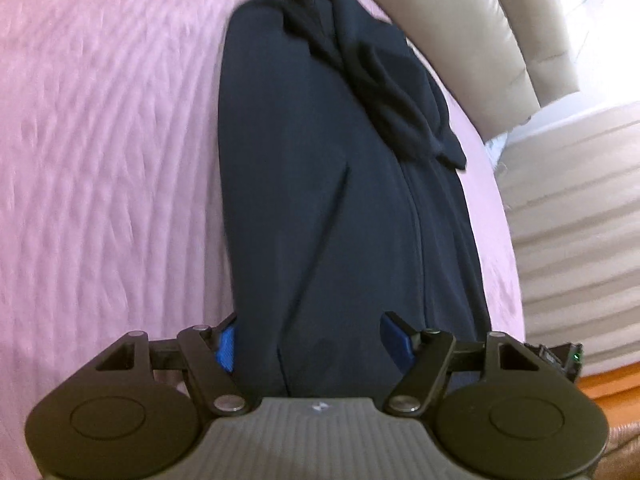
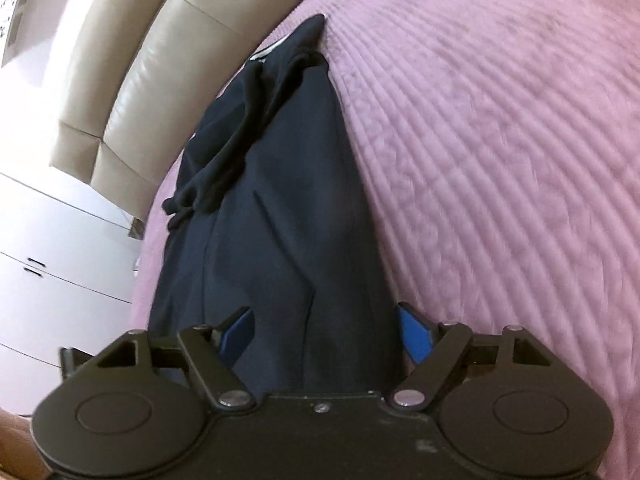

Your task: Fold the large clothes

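A dark navy garment lies stretched lengthwise on a pink quilted bedspread, with a bunched sleeve or fold on top near its far end. My left gripper is open, its blue-padded fingers straddling the garment's near end. In the right wrist view the same garment runs away from me over the bedspread. My right gripper is also open, blue pads on either side of the cloth's near end.
A beige padded headboard stands past the garment's far end and also shows in the right wrist view. A white drawer unit stands beside the bed. An orange wooden floor shows at the bed's edge.
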